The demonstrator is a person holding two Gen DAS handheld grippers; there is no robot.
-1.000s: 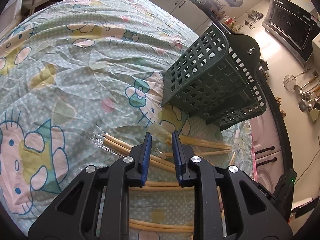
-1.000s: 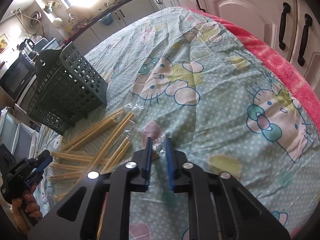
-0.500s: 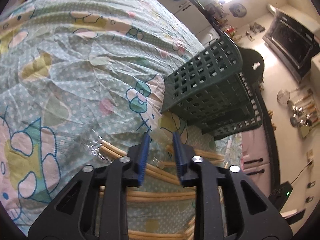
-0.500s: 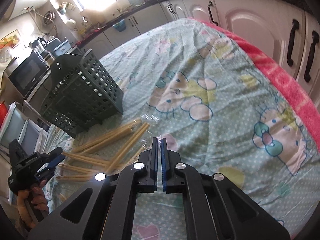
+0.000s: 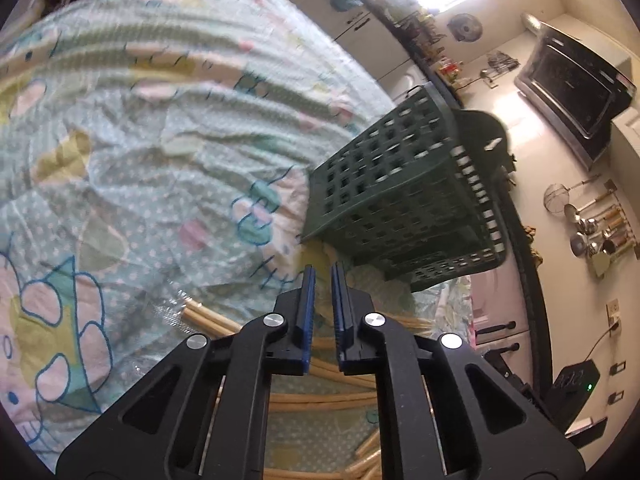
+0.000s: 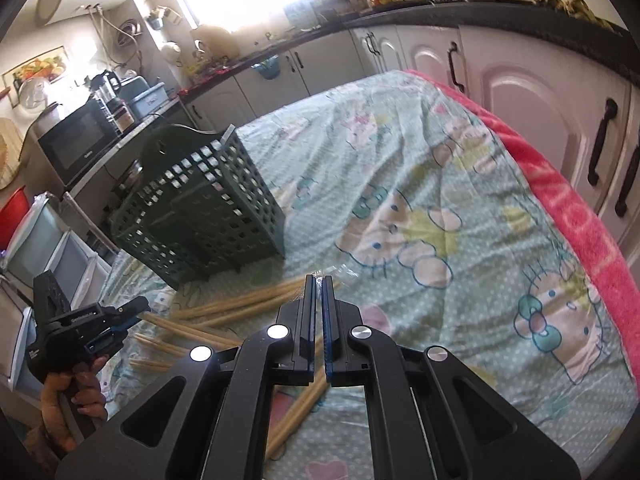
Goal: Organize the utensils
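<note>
Several bamboo chopsticks (image 5: pixel 208 318) in clear wrappers lie scattered on the cartoon-print cloth (image 5: pixel 120 160), just in front of a dark green lattice basket (image 5: pixel 400 200). My left gripper (image 5: pixel 322 270) hovers over them, its jaws closing to a thin slit with nothing visible between them. In the right wrist view the basket (image 6: pixel 200 208) stands at the left behind the chopsticks (image 6: pixel 240 304). My right gripper (image 6: pixel 317 278) is shut on the clear wrapper end of one chopstick pair (image 6: pixel 298 412), which shows below its frame. The left gripper (image 6: pixel 132 312) is held by a hand (image 6: pixel 72 400) at the lower left.
A pink blanket edge (image 6: pixel 580 220) runs along the table's right side, with white cabinets behind. A microwave (image 6: pixel 76 140) and crowded counters stand beyond the basket. Metal ladles (image 5: pixel 596 224) hang on the wall at right.
My right gripper closed on the wrapper end and rose, tilting toward the basket. The left jaws widened, then narrowed to a slit, and that view tipped upward.
</note>
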